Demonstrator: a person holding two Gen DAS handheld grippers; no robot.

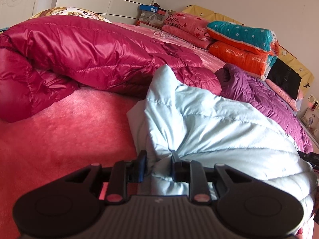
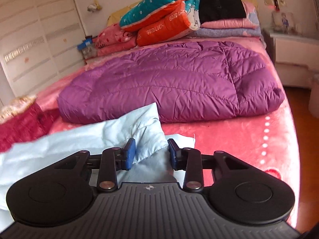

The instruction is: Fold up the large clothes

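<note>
Left tool clenched on pale blue jacket – right tool straddles its edge, grip uncertain.

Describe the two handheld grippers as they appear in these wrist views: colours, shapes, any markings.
Both look alike. The left gripper and right gripper each have a grey ribbed base plate with a small pale emblem at its centre, flanked by two round black lobes. Black linkage bars with silvery-pink pivot pins run forward to blue fingers, darker and duller on the left gripper. No cables, sleeves or hands show.
</note>
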